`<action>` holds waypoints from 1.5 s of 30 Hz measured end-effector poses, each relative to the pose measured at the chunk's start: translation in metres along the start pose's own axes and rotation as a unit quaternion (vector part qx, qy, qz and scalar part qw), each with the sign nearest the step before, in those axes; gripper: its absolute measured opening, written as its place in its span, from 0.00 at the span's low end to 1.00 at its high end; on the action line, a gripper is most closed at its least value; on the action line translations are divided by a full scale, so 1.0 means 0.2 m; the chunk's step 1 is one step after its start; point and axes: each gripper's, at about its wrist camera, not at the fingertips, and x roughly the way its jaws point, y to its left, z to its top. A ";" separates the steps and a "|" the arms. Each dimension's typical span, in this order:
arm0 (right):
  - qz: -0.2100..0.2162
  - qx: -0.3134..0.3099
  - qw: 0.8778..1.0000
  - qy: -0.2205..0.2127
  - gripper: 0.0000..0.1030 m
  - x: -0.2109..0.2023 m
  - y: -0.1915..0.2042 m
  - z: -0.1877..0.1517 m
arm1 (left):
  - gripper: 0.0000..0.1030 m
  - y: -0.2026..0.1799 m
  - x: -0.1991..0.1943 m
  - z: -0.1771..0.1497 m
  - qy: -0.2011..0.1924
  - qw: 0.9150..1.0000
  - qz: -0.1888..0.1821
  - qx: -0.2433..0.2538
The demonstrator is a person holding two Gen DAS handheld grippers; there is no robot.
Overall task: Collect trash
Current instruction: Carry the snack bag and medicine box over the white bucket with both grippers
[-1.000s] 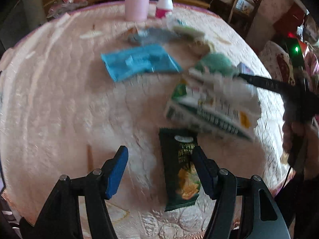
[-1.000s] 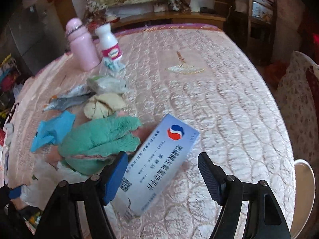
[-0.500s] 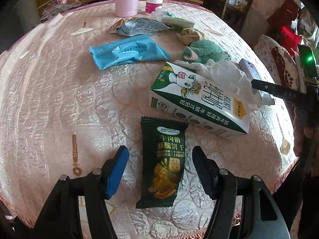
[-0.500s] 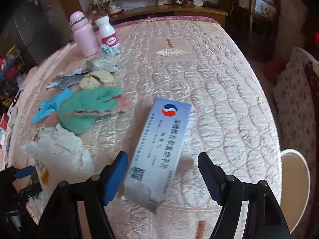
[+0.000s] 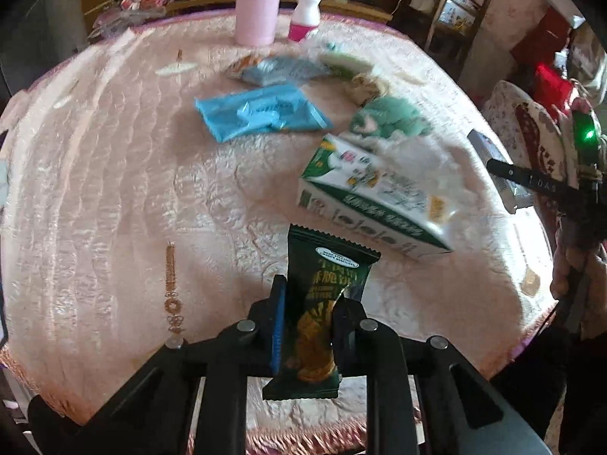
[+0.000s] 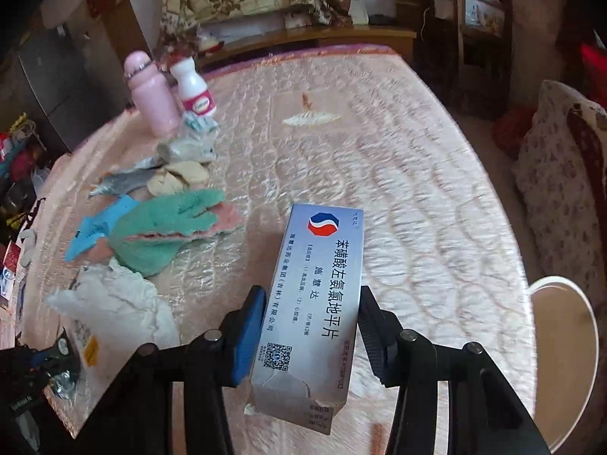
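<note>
L gripper (image 5: 308,328) pinching green snack pkt (image 5: 329,276) | R gripper (image 6: 309,326) closing on med box (image 6: 318,288) | milk carton (image 5: 373,193) print blurring, unreadable

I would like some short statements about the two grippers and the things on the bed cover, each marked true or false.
1. The left gripper pinches a dark green snack packet. True.
2. The right gripper has a pink bottle between its jaws. False: a silver medicine box is between them as they close.
3. The pink bottle stands upright. True.
4. The milk carton stands upright. False: it lies on its side.
</note>
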 end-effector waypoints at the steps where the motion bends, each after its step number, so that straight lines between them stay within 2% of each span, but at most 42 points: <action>1: 0.004 -0.001 1.000 -0.004 0.50 -0.04 -0.01 -0.01 | 0.20 -0.02 -0.03 0.00 -0.005 1.000 -0.002 0.004; 9: 0.023 0.012 0.999 -0.025 0.49 -0.21 -0.12 -0.05 | 0.20 -0.22 -0.17 0.07 -0.030 0.998 -0.031 0.037; 10: 0.021 0.012 0.999 -0.027 0.38 -0.23 -0.14 -0.06 | 0.20 -0.25 -0.17 0.08 -0.032 0.998 -0.036 0.042; 12: 0.020 0.016 0.999 -0.029 0.35 -0.27 -0.16 -0.08 | 0.20 -0.33 -0.17 0.11 -0.036 0.997 -0.042 0.053; 15: 0.013 0.023 1.000 -0.017 0.35 -0.26 -0.22 -0.10 | 0.20 -0.40 -0.16 0.13 -0.037 0.996 -0.049 0.063; 18: 0.027 0.032 0.999 0.009 0.35 -0.21 -0.26 -0.14 | 0.20 -0.43 -0.15 0.13 -0.037 0.996 -0.053 0.066; 19: 0.030 0.027 0.999 0.016 0.38 -0.21 -0.26 -0.15 | 0.20 -0.43 -0.15 0.13 -0.036 0.996 -0.054 0.065; 21: 0.024 0.019 0.999 0.016 0.40 -0.21 -0.24 -0.17 | 0.20 -0.45 -0.14 0.14 -0.034 0.996 -0.054 0.066; 23: 0.000 0.002 1.000 0.018 0.68 -0.19 -0.21 -0.18 | 0.20 -0.46 -0.13 0.14 -0.034 0.996 -0.055 0.067; 25: -0.016 -0.017 0.999 0.026 0.69 -0.16 -0.18 -0.18 | 0.20 -0.48 -0.13 0.15 -0.036 0.995 -0.057 0.069; 28: -0.021 -0.030 0.998 0.049 0.66 -0.08 -0.16 -0.21 | 0.20 -0.52 -0.12 0.16 -0.037 0.995 -0.058 0.074; 29: -0.033 -0.039 0.998 0.038 0.47 -0.08 -0.14 -0.21 | 0.20 -0.54 -0.11 0.16 -0.037 0.995 -0.058 0.076; 31: -0.049 -0.048 0.997 0.034 0.47 -0.09 -0.14 -0.22 | 0.20 -0.57 -0.10 0.18 -0.036 0.994 -0.059 0.078; 33: -0.026 -0.031 0.999 0.026 0.47 -0.13 -0.18 -0.21 | 0.20 -0.61 -0.09 0.19 -0.037 0.994 -0.063 0.084; 45: -0.033 0.026 0.998 -0.035 0.47 -0.47 -0.47 -0.24 | 0.20 -0.98 0.01 0.29 -0.041 0.987 -0.074 0.134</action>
